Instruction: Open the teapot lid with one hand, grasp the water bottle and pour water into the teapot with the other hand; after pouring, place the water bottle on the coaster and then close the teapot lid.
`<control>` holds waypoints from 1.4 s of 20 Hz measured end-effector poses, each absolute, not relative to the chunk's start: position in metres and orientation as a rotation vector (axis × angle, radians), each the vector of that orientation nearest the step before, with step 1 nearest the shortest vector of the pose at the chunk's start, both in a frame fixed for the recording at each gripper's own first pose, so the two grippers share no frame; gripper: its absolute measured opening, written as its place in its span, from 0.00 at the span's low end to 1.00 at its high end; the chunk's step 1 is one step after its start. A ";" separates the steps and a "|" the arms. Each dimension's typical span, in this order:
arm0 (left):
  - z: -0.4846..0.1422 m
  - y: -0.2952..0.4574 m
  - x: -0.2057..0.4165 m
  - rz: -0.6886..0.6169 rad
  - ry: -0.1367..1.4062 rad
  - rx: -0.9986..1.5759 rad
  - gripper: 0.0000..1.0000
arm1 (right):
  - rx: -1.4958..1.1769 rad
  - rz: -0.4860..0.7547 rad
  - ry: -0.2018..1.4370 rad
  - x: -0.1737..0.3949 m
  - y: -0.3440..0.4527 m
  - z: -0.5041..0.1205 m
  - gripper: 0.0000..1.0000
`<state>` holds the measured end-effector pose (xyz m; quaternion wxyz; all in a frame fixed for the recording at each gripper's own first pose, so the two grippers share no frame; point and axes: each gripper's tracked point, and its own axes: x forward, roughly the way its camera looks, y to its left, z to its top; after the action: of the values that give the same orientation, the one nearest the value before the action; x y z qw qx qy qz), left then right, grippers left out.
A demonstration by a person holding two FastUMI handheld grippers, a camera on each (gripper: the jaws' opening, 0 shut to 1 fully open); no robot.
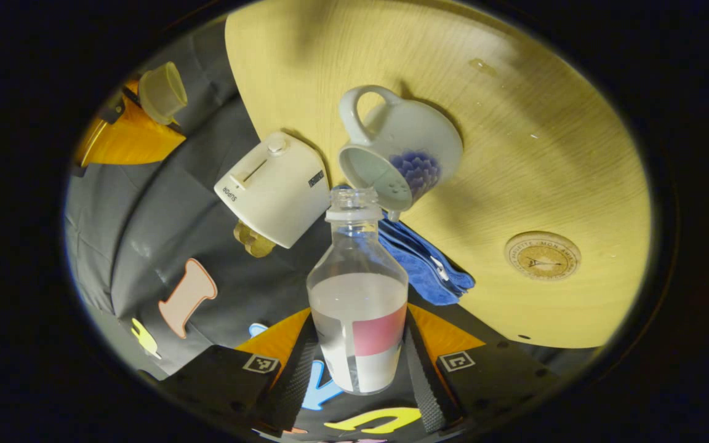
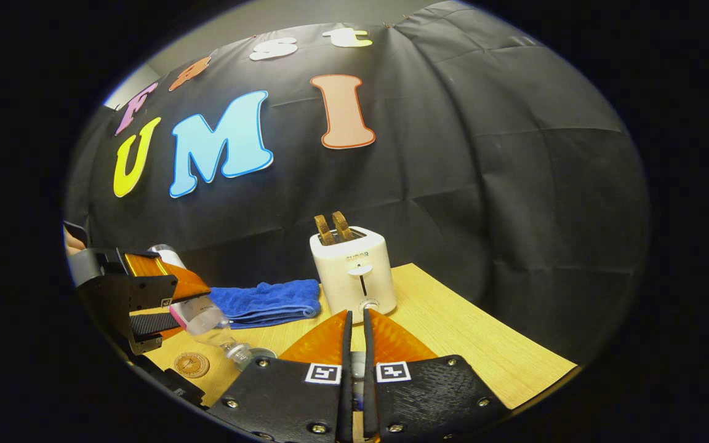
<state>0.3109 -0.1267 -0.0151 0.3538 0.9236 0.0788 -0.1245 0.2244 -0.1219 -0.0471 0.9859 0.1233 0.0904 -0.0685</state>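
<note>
Both fingers of the left gripper point(image 1: 357, 369) clamp the water bottle point(image 1: 359, 307), tipped with its open mouth at the lidless teapot point(image 1: 400, 147) on the table point(image 1: 545, 154). The right gripper point(image 2: 354, 369) is nearly closed; what it pinches is unclear. The coaster point(image 1: 542, 255) lies near the teapot.

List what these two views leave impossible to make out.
- Left gripper view: whether water is leaving the water bottle is unclear, because its neck overlaps the mouth of the teapot.
- Left gripper view: the teapot lid is small and distorted at the edge.
- Left gripper view: the print on the coaster is too small.
- Right gripper view: the teapot is mostly hidden behind the right hand-held gripper.
</note>
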 end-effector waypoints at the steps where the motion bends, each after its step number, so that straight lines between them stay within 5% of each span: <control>1: -0.015 -0.126 0.311 -0.320 0.206 2.392 0.84 | 0.248 -0.138 0.182 0.224 -0.122 -0.047 0.06; 28: -0.052 -0.020 0.290 -0.217 0.281 1.297 0.85 | 0.233 -0.148 0.182 0.222 -0.119 -0.046 0.06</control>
<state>0.2898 -0.0202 -0.0515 0.7822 0.6009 0.1304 -0.1003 0.2224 -0.1194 -0.0455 0.9863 0.1161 0.0905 -0.0739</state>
